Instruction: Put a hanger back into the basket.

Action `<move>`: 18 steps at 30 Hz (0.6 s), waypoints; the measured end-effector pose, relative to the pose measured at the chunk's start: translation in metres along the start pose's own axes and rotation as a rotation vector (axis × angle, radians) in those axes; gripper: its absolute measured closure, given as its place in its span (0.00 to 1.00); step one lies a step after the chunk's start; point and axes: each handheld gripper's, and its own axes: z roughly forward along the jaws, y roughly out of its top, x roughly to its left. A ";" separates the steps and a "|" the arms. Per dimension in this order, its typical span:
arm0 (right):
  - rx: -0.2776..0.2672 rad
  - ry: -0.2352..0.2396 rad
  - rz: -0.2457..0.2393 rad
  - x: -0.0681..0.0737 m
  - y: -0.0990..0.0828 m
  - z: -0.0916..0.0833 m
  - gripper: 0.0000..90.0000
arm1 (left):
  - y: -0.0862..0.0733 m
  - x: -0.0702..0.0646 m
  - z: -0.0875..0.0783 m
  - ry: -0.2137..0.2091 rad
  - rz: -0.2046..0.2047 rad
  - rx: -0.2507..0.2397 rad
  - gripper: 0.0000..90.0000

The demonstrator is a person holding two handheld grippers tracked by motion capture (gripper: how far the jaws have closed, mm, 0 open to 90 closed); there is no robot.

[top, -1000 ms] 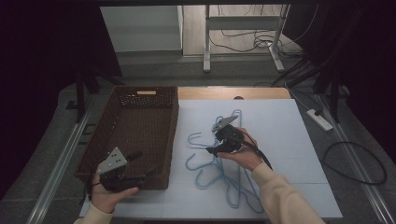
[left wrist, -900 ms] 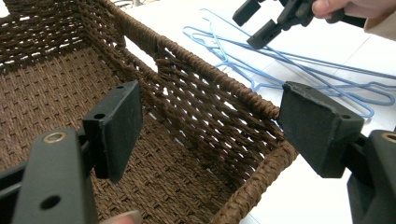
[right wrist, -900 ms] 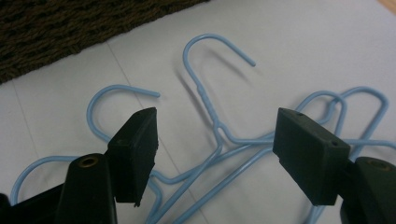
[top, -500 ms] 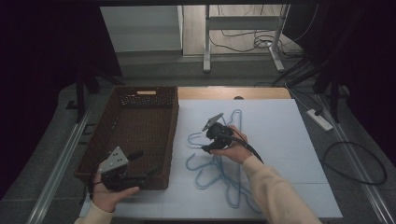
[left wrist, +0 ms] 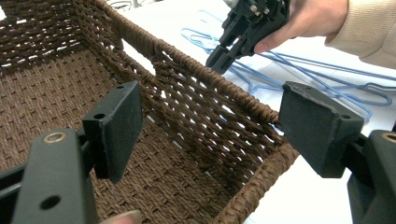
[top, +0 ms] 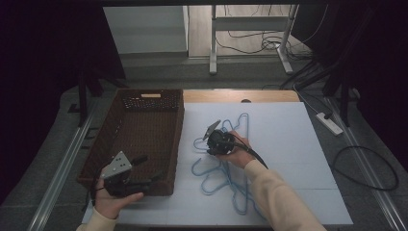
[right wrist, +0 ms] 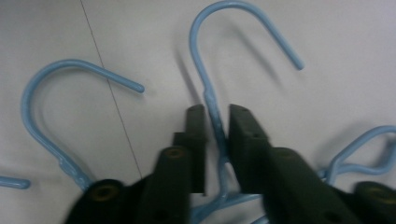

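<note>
Several light-blue wire hangers [top: 215,179] lie tangled on the white table sheet [top: 293,144], right of a brown woven basket [top: 179,126]. My right gripper [top: 210,151] is at the pile's left side. In the right gripper view its jaws [right wrist: 217,116] are shut on the neck of one blue hanger [right wrist: 200,29], just below the hook, which casts a shadow as if raised. Another hook [right wrist: 70,62] rests flat to its left. My left gripper [top: 146,169] stays open over the basket's near right corner [left wrist: 224,88], with nothing between its jaws [left wrist: 210,112]. The right gripper [left wrist: 224,56] also shows beyond the basket rim.
The basket interior [left wrist: 42,93] holds nothing. A wooden strip [top: 240,96] runs along the table's far edge. On the floor to the right lie a power strip [top: 329,123] and a looping black cable [top: 370,168]. A metal rail [top: 62,168] runs left of the basket.
My right gripper has moved left and a little toward me over the hangers, coming onto one hanger's neck. The left gripper has stayed at the basket's corner.
</note>
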 end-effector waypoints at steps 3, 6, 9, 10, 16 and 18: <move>0.007 -0.034 -0.043 0.005 0.002 -0.004 0.95 | 0.000 0.000 0.000 0.000 0.000 -0.001 0.26; -0.006 -0.051 -0.020 0.007 0.003 -0.011 0.96 | 0.000 0.000 -0.001 0.001 0.000 -0.002 0.26; -0.020 -0.070 -0.026 0.008 0.003 -0.020 0.96 | 0.001 -0.001 -0.001 0.002 0.001 -0.005 0.26; -0.040 -0.079 -0.001 0.007 0.002 -0.028 0.96 | 0.001 -0.001 -0.002 0.004 0.002 -0.007 0.26; -0.100 -0.109 0.049 0.006 -0.001 -0.051 0.96 | 0.008 -0.006 -0.007 -0.001 0.014 -0.021 0.26; -0.131 -0.117 0.077 0.005 -0.003 -0.061 0.96 | 0.011 -0.009 -0.009 -0.007 0.015 -0.026 0.26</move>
